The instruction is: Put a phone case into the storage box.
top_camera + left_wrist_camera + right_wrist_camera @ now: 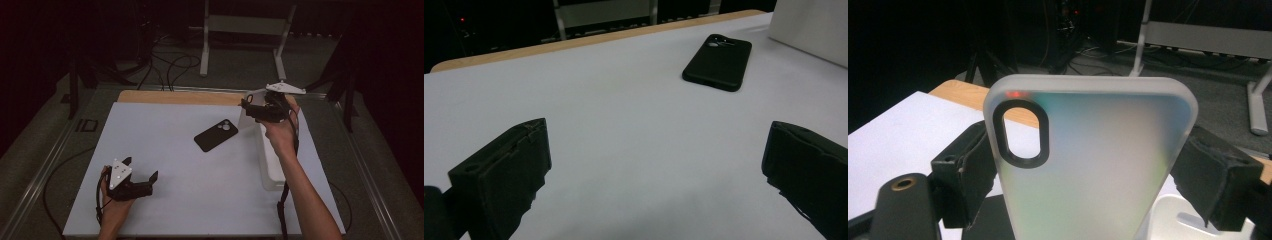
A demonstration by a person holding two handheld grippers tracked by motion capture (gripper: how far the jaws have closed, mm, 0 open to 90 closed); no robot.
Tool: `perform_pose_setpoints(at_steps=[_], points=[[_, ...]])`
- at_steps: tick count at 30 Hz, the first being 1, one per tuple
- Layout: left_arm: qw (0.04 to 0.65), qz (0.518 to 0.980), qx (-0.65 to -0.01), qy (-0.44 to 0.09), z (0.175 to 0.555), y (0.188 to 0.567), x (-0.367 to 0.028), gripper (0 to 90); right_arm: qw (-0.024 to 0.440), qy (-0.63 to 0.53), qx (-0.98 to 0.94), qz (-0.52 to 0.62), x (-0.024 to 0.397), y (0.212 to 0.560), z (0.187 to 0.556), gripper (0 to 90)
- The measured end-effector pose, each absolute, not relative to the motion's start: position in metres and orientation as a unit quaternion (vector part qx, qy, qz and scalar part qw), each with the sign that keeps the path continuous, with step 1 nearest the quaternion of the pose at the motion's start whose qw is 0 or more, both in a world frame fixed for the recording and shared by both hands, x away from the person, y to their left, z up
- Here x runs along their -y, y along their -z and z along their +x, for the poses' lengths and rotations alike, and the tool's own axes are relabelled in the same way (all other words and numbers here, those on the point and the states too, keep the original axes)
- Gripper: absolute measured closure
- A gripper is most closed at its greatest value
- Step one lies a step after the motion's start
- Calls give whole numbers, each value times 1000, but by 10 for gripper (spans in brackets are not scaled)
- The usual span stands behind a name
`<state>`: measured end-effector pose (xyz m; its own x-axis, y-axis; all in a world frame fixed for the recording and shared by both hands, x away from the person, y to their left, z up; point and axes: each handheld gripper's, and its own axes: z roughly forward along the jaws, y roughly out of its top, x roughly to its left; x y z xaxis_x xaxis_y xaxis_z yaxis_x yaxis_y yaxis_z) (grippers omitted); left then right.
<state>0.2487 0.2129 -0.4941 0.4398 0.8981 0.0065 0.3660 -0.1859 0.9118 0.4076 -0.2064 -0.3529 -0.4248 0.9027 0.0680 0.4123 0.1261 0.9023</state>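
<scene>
Case (1093, 165), frosted translucent white, rounded corners, black-rimmed oval camera cutout near its top corner, upright and clamped between right gripper (255, 111) jaws above white bin (272, 172), left gripper (142, 170) spread wide, empty, low over table (200, 190), black phone (216, 135) mid-table

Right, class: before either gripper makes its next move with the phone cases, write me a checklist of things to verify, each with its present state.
1. Right gripper has the frosted case between its jaws: ok, a jaw presses each long edge.
2. Frosted case is lifted off the table: ok, it is held above the white bin.
3. Left gripper is open and free: ok, jaws wide apart, nothing between them.
4. Black case lies flat and reachable: ok, it rests alone mid-table, camera cutout up.
5. Path from left gripper to black case is free: ok, bare table between them.
6. Bin has room inside: cannot tell.
</scene>
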Motion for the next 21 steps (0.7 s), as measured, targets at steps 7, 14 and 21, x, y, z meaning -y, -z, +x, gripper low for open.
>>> perform_pose_setpoints(at_steps=[7,14,21], points=[[457,715,-442,-289,249,494,-212,0,268,-463,-699,475,214,351,409,166],[458,714,-443,-289,249,494,-213,0,276,-452,-696,485,222,352,413,166],[456,716,-443,-288,249,495,-212,0,281,-444,-691,496,231,353,417,166]])
